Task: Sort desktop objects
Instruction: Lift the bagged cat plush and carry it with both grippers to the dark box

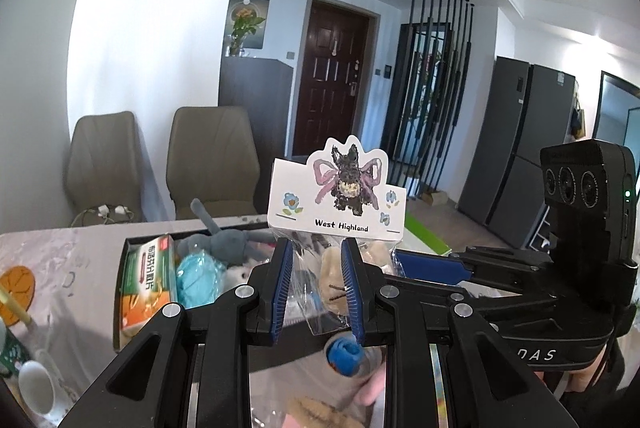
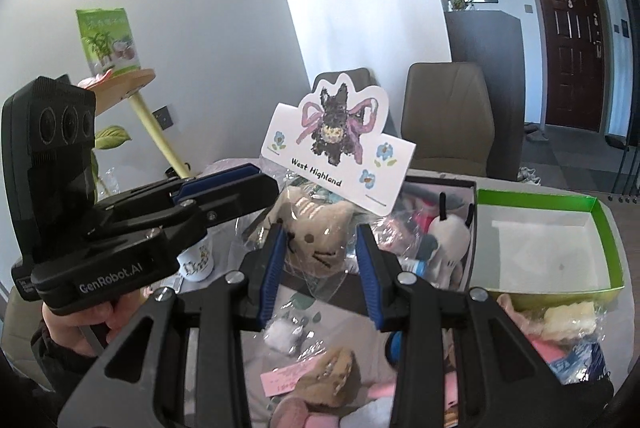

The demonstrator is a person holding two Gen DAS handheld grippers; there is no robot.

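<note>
A clear bag with a beige cat plush (image 2: pixel 316 240) and a white "West Highland" header card (image 1: pixel 336 195) hangs above the table. My left gripper (image 1: pixel 318 288) is shut on the bag, its blue pads (image 1: pixel 282 284) pressing the plastic from both sides. My right gripper (image 2: pixel 322 268) is shut on the same bag, with the plush squeezed between its pads (image 2: pixel 370 276). In the left wrist view the right gripper (image 1: pixel 400 260) reaches the bag from the right. In the right wrist view the left gripper (image 2: pixel 256 175) comes in from the left, just under the card.
A dark box (image 1: pixel 128 248) behind the bag holds several plush toys and a green medicine carton (image 1: pixel 148 280). An empty green-rimmed box (image 2: pixel 540 199) stands to its right. More bagged toys (image 2: pixel 328 376), a blue-capped bottle (image 1: pixel 344 354) and a white mug (image 1: pixel 36 388) lie below. Two chairs (image 1: pixel 212 159) stand beyond the table.
</note>
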